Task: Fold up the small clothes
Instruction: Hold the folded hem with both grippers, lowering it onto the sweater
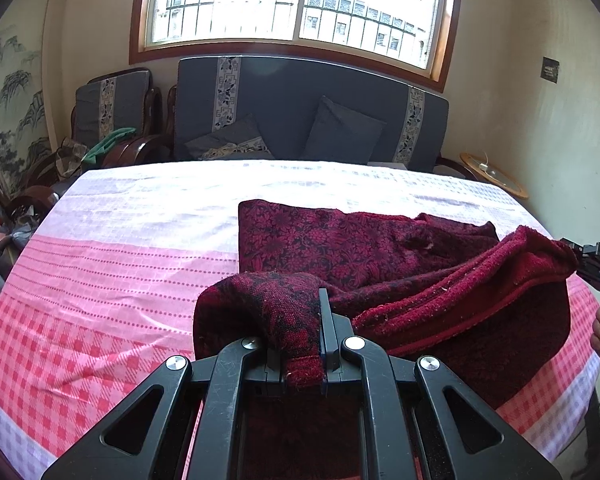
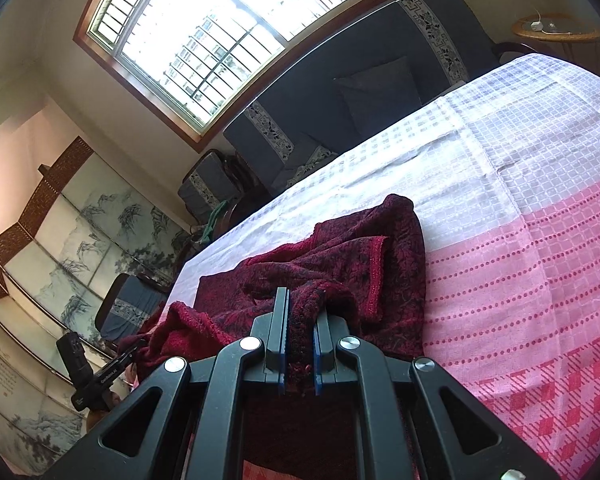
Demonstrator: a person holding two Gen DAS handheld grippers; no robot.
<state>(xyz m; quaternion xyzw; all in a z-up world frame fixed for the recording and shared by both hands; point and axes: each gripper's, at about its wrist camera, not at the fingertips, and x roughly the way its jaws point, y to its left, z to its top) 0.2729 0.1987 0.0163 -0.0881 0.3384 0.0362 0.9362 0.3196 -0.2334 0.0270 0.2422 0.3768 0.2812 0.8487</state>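
Observation:
A dark red patterned garment [image 1: 340, 248] lies on the pink and white checked cloth [image 1: 120, 264] of the table. My left gripper [image 1: 300, 312] is shut on a near corner of the garment and lifts it off the table. My right gripper [image 2: 300, 312] is shut on another edge of the same garment [image 2: 340, 256], held up at the right. The right gripper also shows at the right edge of the left wrist view [image 1: 580, 256]. The left gripper shows low at the left of the right wrist view [image 2: 128, 354]. The garment's far part rests flat.
A dark blue sofa [image 1: 300, 112] with cushions stands behind the table under a window. An armchair [image 1: 112, 112] with clothes is at the back left. A round wooden side table [image 1: 496, 176] stands at the back right. A painted screen [image 2: 60, 260] is at the left.

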